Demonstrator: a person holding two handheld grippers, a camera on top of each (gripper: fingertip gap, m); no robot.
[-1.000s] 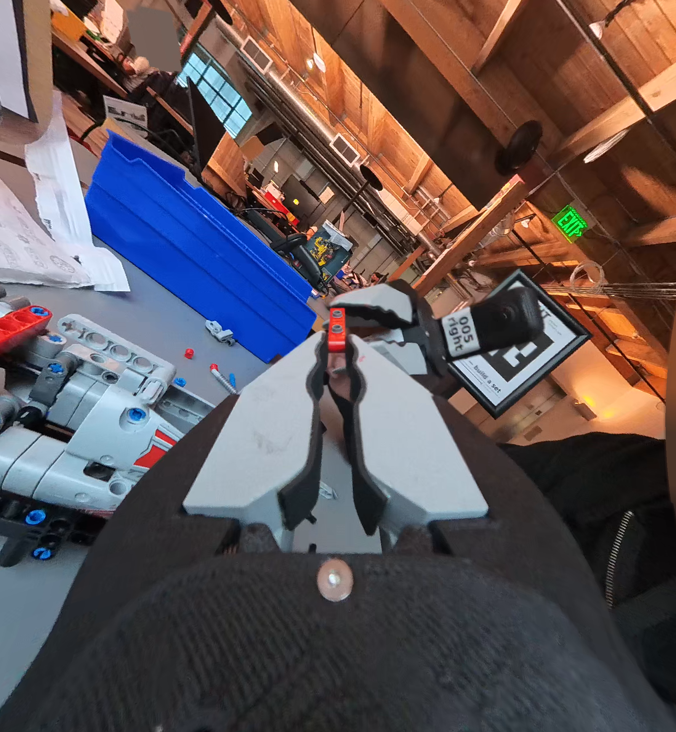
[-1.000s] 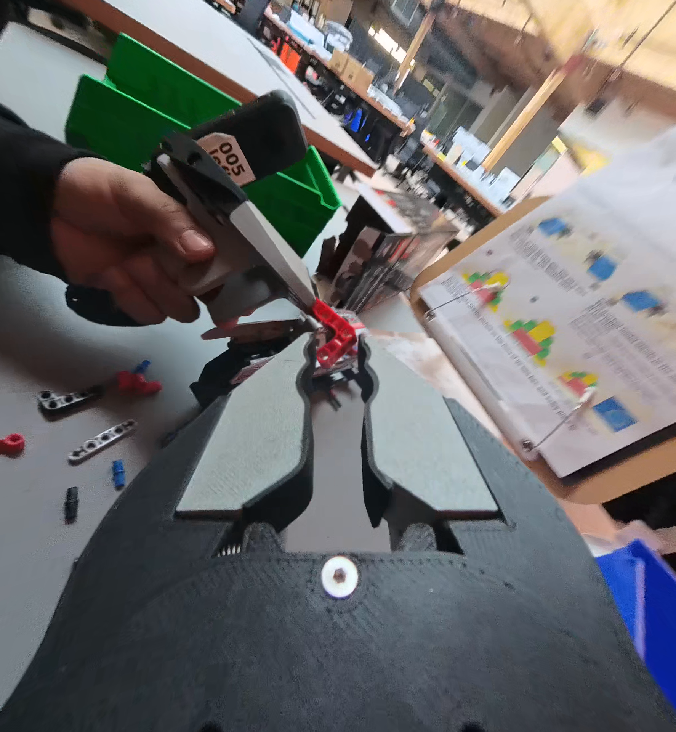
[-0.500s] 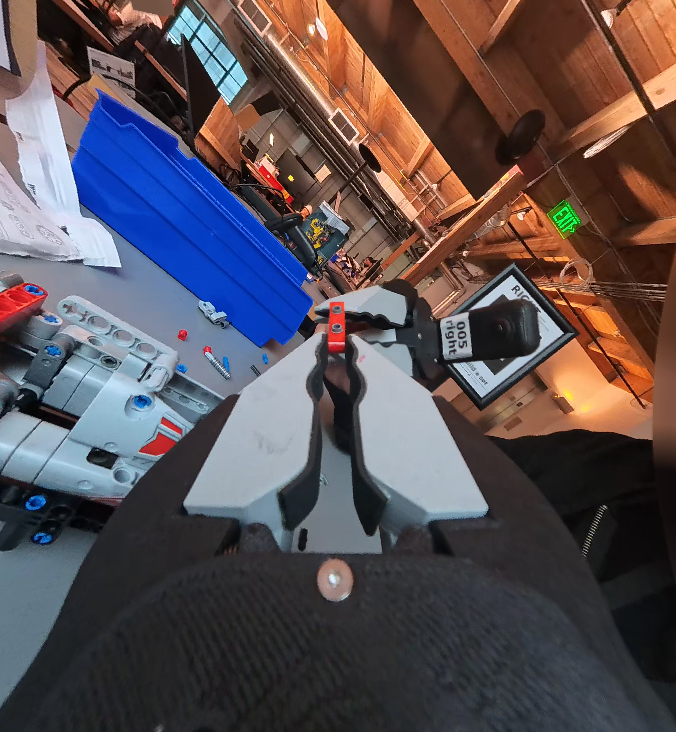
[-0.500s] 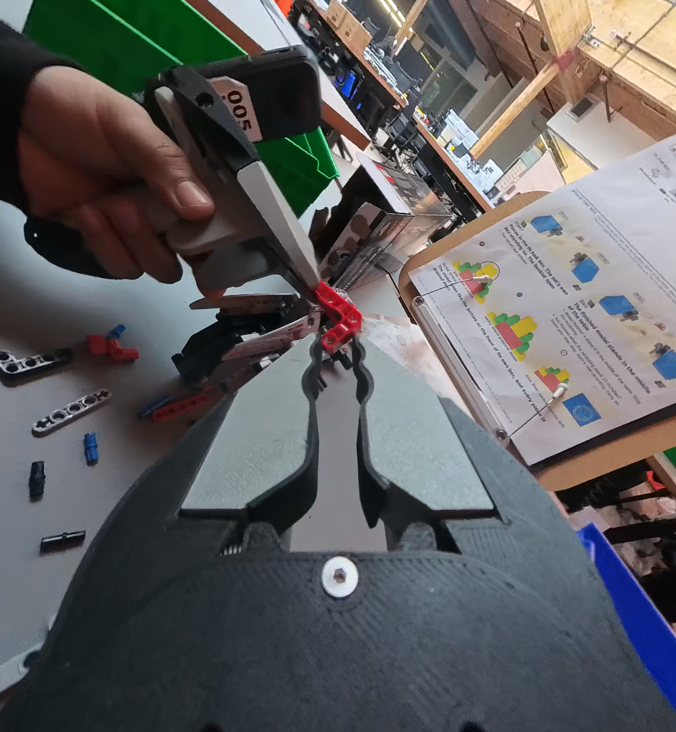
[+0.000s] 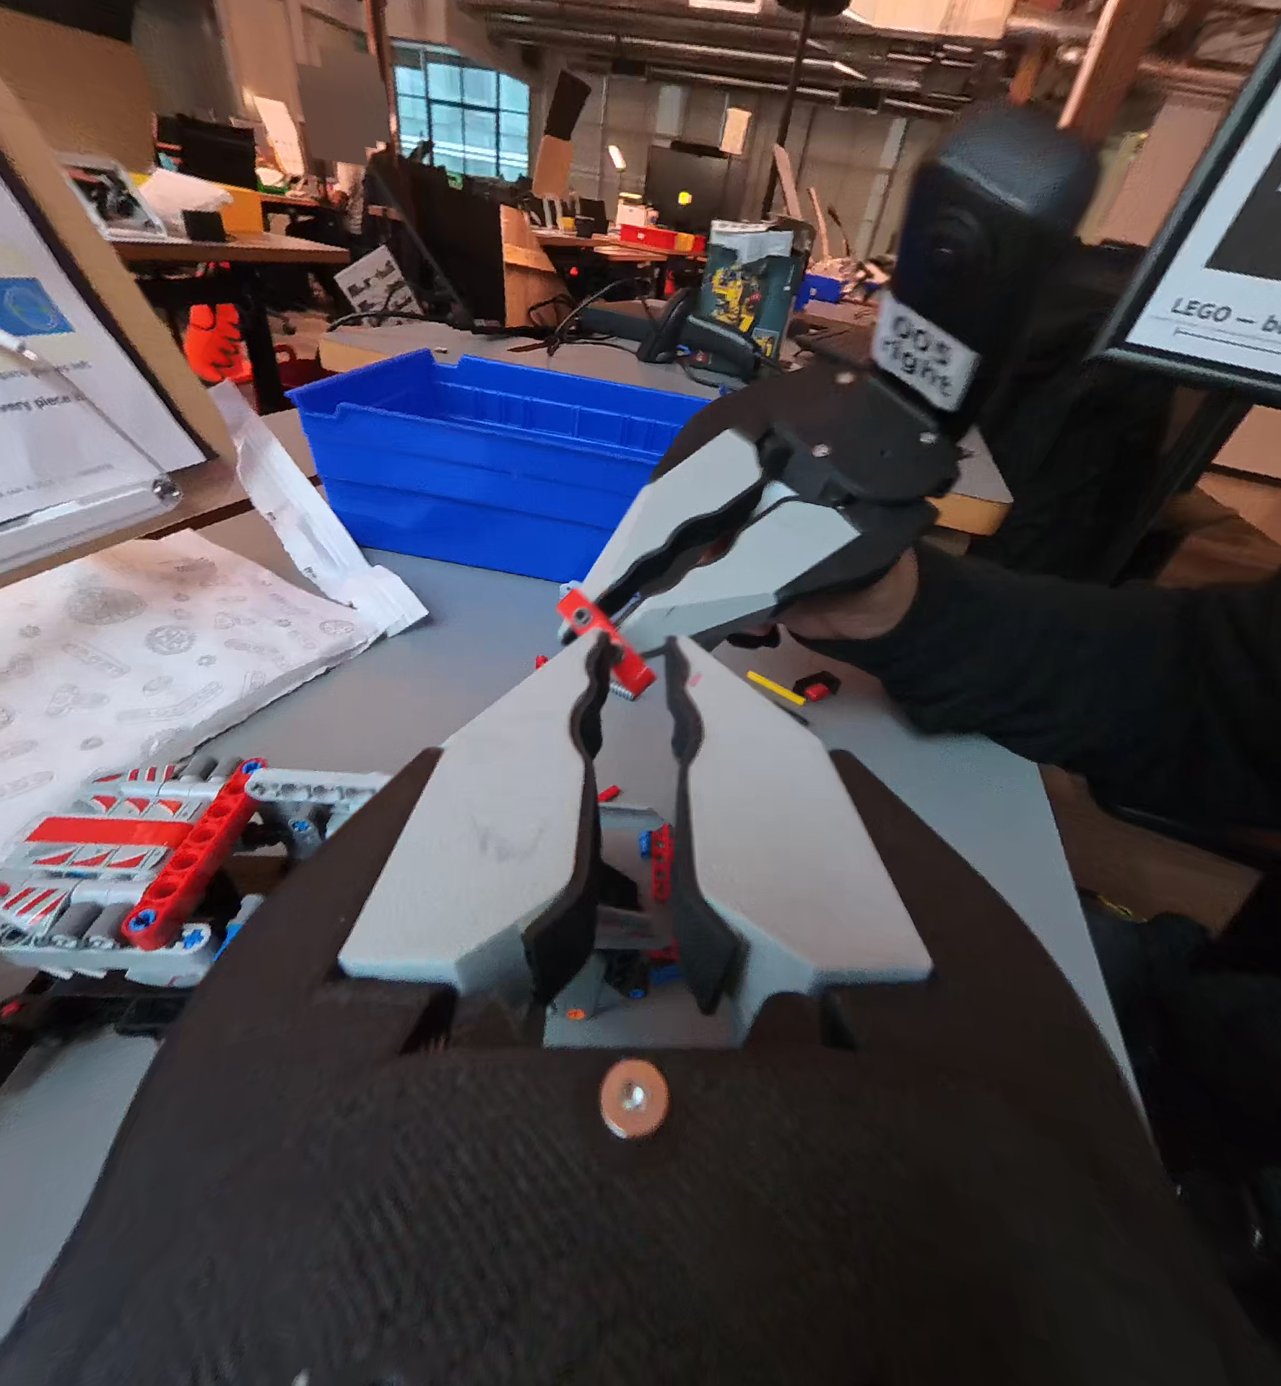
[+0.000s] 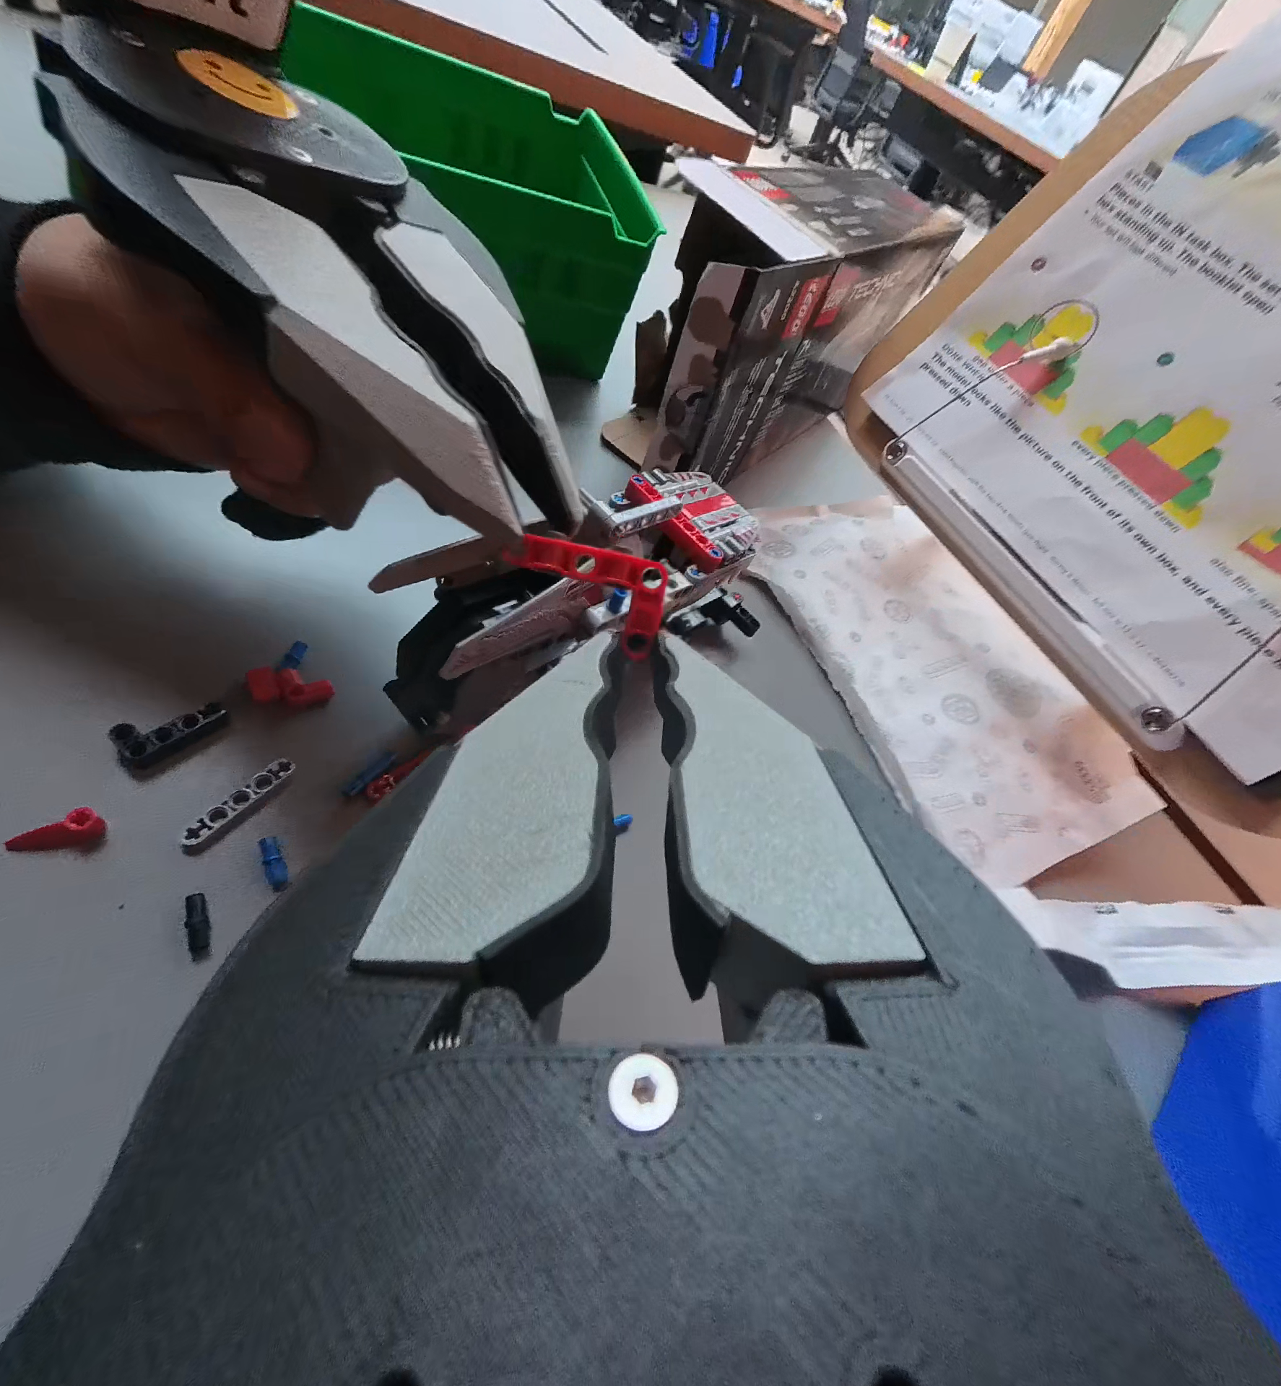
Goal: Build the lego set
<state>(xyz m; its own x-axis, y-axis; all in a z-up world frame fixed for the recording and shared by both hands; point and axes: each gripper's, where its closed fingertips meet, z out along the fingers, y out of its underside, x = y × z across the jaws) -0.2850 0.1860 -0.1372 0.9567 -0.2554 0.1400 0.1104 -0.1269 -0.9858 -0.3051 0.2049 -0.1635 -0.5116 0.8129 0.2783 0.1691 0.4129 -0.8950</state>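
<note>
Beam [image 6: 585, 559] in R gripper [image 6: 634, 656]: L-bend visible R view only.

A blue bin [image 5: 502, 450] sits at the surface's far edge, a green bin [image 6: 502, 202] along another edge, an instruction board [image 6: 1118, 420] propped between

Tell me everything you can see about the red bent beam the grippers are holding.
The red beam is an L-shaped plastic piece with round pin holes along both arms. It hangs in the air above the model. The right gripper is shut on its short arm; the left gripper's tips touch the long arm's end.
</note>
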